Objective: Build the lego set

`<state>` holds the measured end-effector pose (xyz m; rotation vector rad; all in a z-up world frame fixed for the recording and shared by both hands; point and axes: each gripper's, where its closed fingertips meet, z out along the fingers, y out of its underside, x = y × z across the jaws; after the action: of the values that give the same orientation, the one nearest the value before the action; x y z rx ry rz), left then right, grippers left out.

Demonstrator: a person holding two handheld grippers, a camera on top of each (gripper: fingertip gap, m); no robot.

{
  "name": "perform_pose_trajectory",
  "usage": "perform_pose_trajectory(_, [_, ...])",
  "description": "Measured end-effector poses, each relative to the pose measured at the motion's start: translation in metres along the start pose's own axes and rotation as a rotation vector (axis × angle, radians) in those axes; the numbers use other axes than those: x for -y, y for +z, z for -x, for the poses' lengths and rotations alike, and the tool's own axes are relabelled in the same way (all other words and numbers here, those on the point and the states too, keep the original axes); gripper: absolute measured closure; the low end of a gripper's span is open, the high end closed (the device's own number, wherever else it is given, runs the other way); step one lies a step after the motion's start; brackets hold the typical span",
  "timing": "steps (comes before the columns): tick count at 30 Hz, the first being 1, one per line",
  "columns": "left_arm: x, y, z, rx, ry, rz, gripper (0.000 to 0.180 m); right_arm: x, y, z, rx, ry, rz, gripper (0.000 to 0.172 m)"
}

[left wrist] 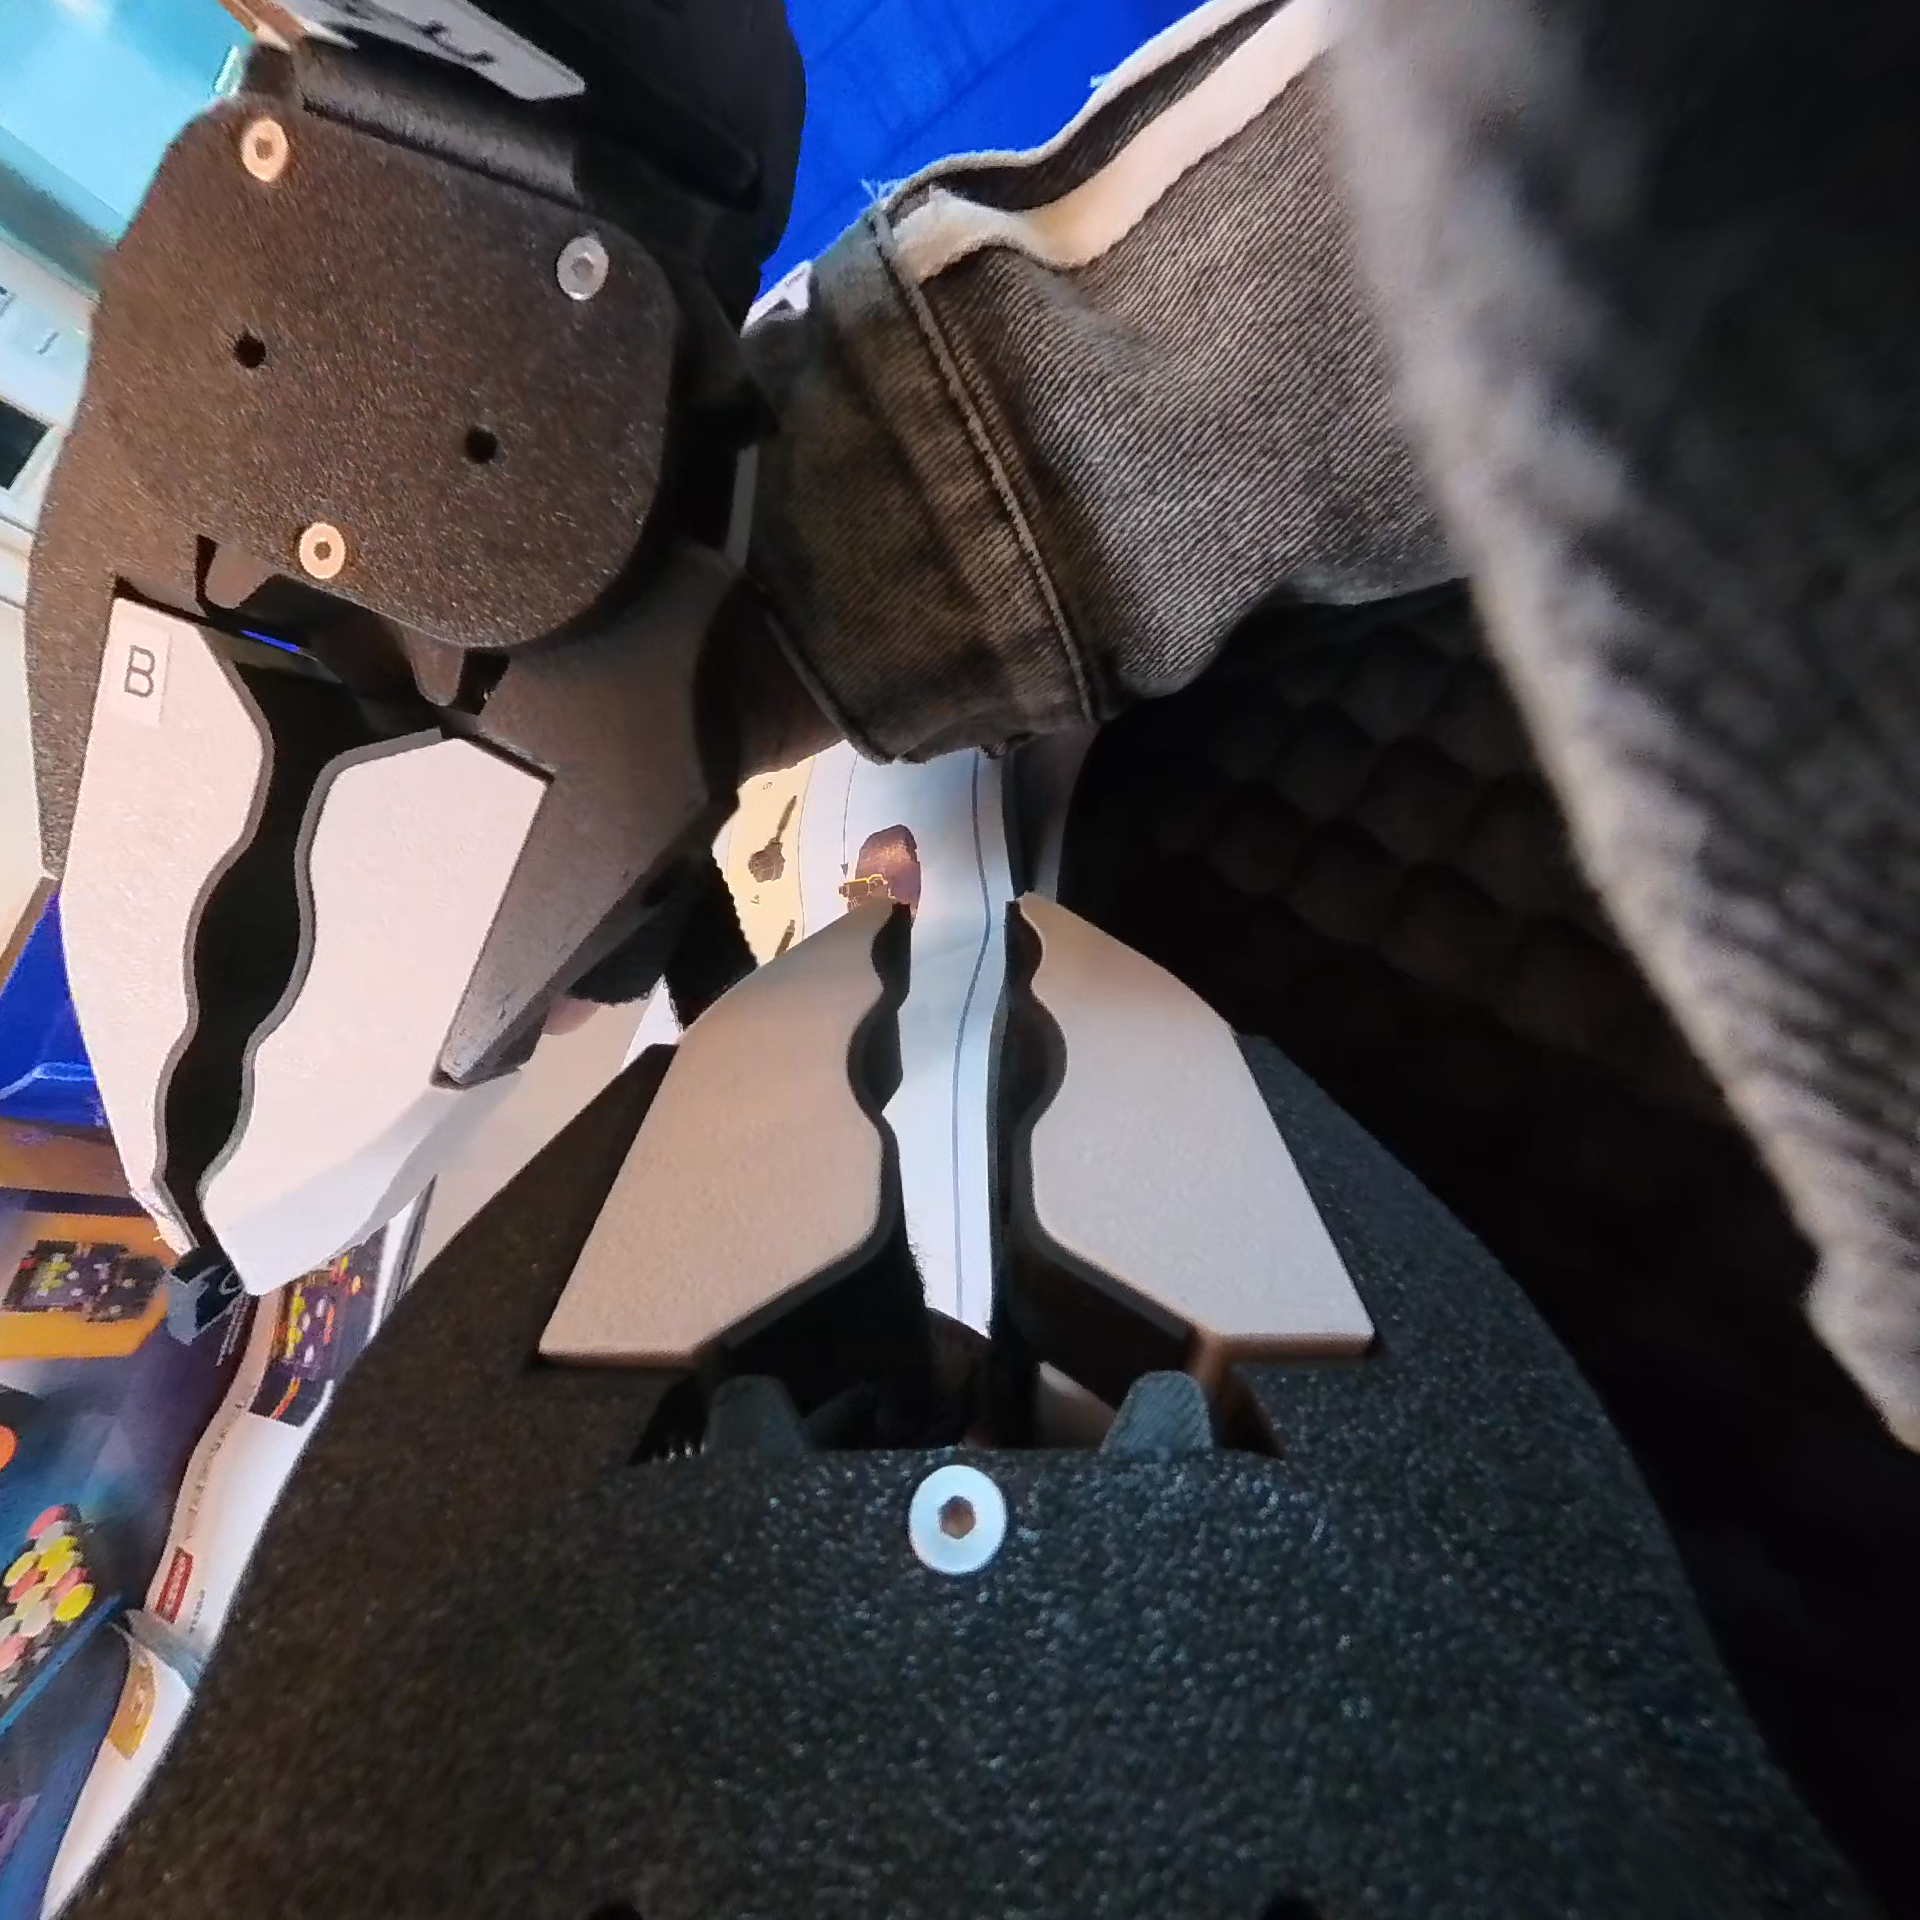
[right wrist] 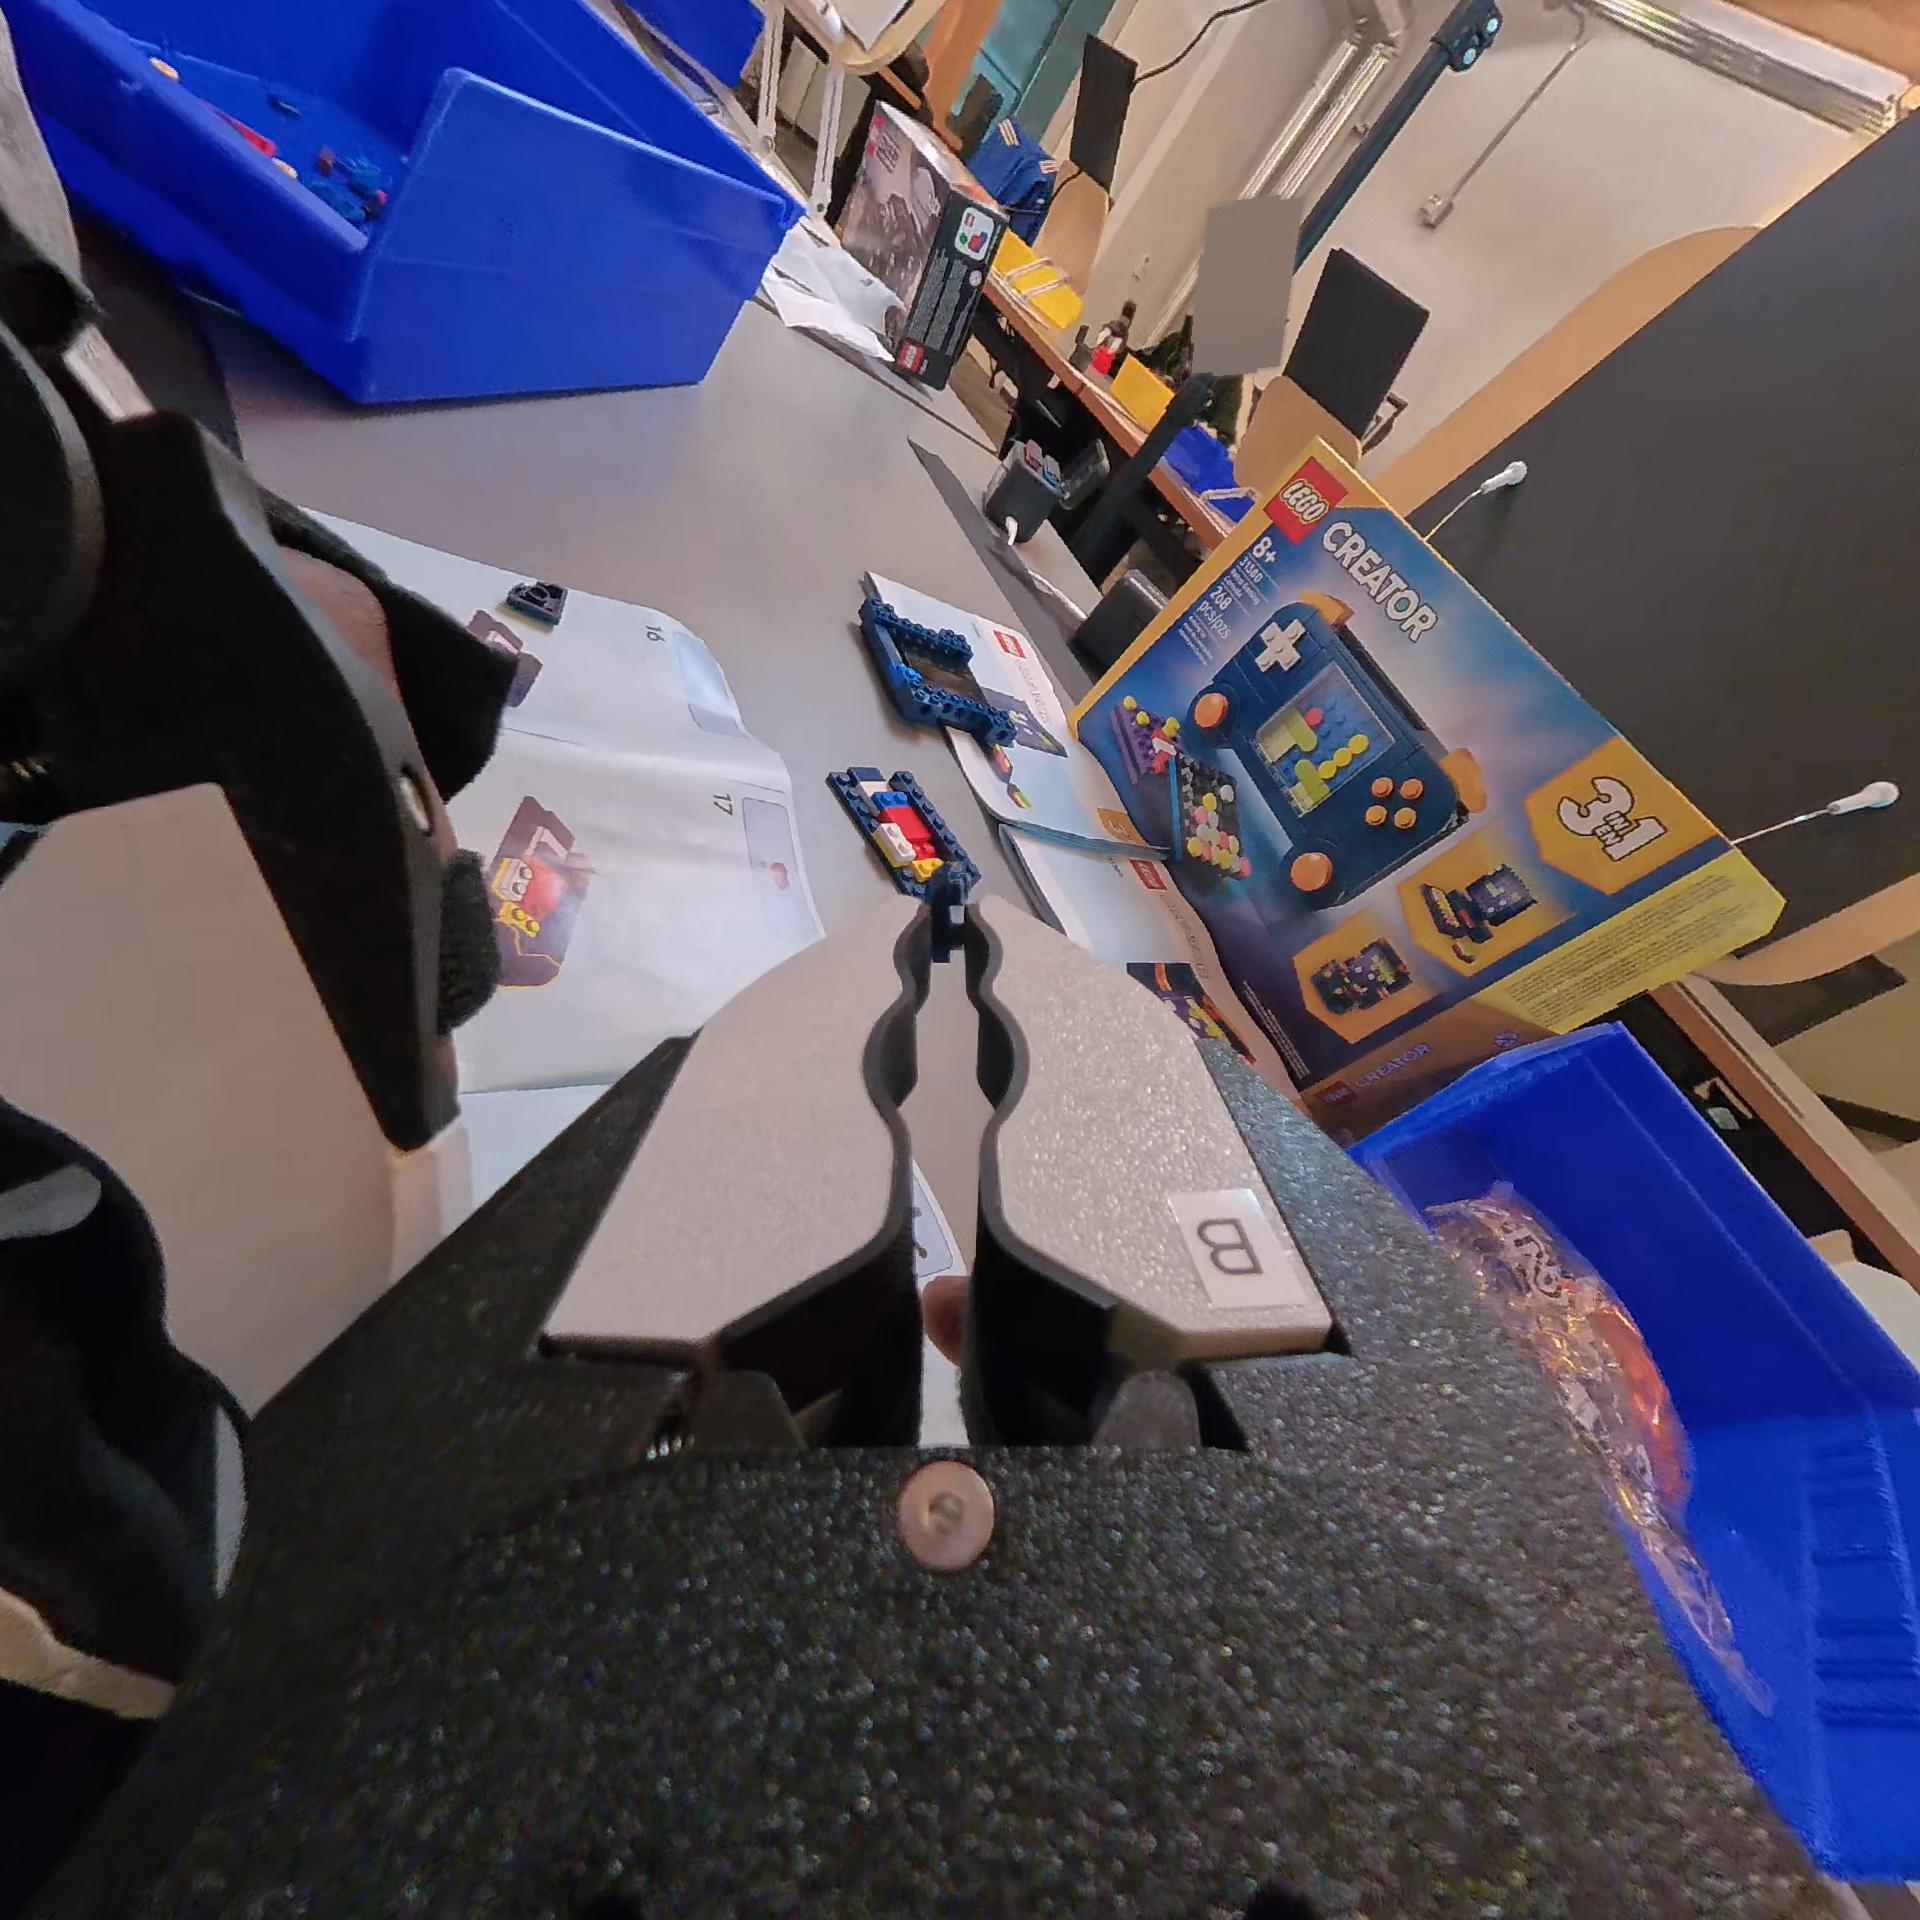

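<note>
My right gripper is shut on a small dark blue brick piece at its fingertips. It holds the piece just above a dark blue plate with red, white and yellow bricks on it. My left gripper is open over an open instruction booklet, and the white page shows through the gap between its fingers. The right gripper also shows in the left wrist view, at the upper left. A left gripper finger rests at the booklet in the right wrist view.
A dark blue brick frame lies beyond the plate on more booklets. A toy set box leans at the right. Blue bins stand at the far left and near right. A grey sleeve fills the top of the left view.
</note>
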<state>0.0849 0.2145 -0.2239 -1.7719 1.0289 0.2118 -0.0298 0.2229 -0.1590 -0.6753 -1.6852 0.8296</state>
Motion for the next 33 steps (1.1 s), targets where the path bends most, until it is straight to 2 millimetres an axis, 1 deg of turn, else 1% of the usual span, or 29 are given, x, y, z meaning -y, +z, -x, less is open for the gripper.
perform_pose_trajectory(8, [-0.001, 0.0, -0.001, -0.007, -0.001, 0.003, 0.163, -0.001, 0.0, -0.001, 0.007, 0.036, -0.013, 0.166])
perform_pose_trajectory(11, [-0.001, -0.002, 0.005, 0.0, 0.001, 0.003, 0.16, 0.001, -0.002, -0.006, -0.003, 0.115, -0.055, 0.166])
perform_pose_trajectory(12, [-0.001, -0.005, 0.014, 0.021, 0.002, 0.006, 0.156, 0.001, -0.004, -0.011, -0.015, 0.16, -0.074, 0.166])
perform_pose_trajectory(14, [-0.002, -0.014, 0.038, 0.056, -0.03, 0.006, 0.154, -0.002, -0.01, -0.026, -0.063, 0.282, -0.121, 0.166])
perform_pose_trajectory(16, [-0.015, -0.028, 0.076, 0.099, -0.133, 0.037, 0.149, -0.006, -0.018, -0.049, -0.129, 0.451, -0.174, 0.166])
perform_pose_trajectory(17, [-0.026, -0.037, 0.096, 0.115, -0.194, 0.06, 0.146, -0.009, -0.021, -0.06, -0.16, 0.544, -0.185, 0.166])
perform_pose_trajectory(18, [-0.043, -0.046, 0.113, 0.117, -0.254, 0.102, 0.142, -0.009, -0.023, -0.07, -0.173, 0.619, -0.19, 0.166])
perform_pose_trajectory(19, [-0.063, -0.056, 0.132, 0.146, -0.316, 0.155, 0.135, -0.006, -0.022, -0.077, -0.164, 0.66, -0.188, 0.166])
perform_pose_trajectory(20, [-0.086, -0.067, 0.155, 0.223, -0.381, 0.197, 0.132, 0.001, -0.017, -0.081, -0.136, 0.661, -0.175, 0.166])
perform_pose_trajectory(21, [-0.108, -0.078, 0.173, 0.279, -0.441, 0.232, 0.129, 0.007, -0.009, -0.083, -0.099, 0.629, -0.146, 0.166])
perform_pose_trajectory(22, [-0.128, -0.085, 0.179, 0.271, -0.505, 0.273, 0.124, 0.012, 0.002, -0.083, -0.058, 0.574, -0.1, 0.166])
perform_pose_trajectory(24, [-0.162, -0.088, 0.166, 0.141, -0.617, 0.385, 0.116, 0.012, 0.03, -0.074, 0.035, 0.423, 0.01, 0.166])
perform_pose_trajectory(25, [-0.177, -0.086, 0.16, 0.101, -0.635, 0.434, 0.114, 0.005, 0.046, -0.067, 0.082, 0.343, 0.065, 0.166])
perform_pose_trajectory(26, [-0.19, -0.083, 0.157, 0.092, -0.638, 0.458, 0.114, -0.007, 0.061, -0.059, 0.122, 0.265, 0.121, 0.166])
perform_pose_trajectory(27, [-0.199, -0.078, 0.154, 0.089, -0.639, 0.475, 0.115, -0.022, 0.075, -0.05, 0.156, 0.191, 0.176, 0.166])
perform_pose_trajectory(28, [-0.203, -0.073, 0.15, 0.077, -0.632, 0.483, 0.115, -0.038, 0.086, -0.042, 0.176, 0.115, 0.232, 0.166])
perform_pose_trajectory(30, [-0.203, -0.066, 0.148, 0.08, -0.604, 0.472, 0.117, -0.064, 0.101, -0.032, 0.168, -0.063, 0.316, 0.166])
perform_pose_trajectory(33, [-0.204, -0.062, 0.154, 0.105, -0.573, 0.46, 0.124, -0.083, 0.111, -0.016, 0.175, -0.274, 0.369, 0.166])
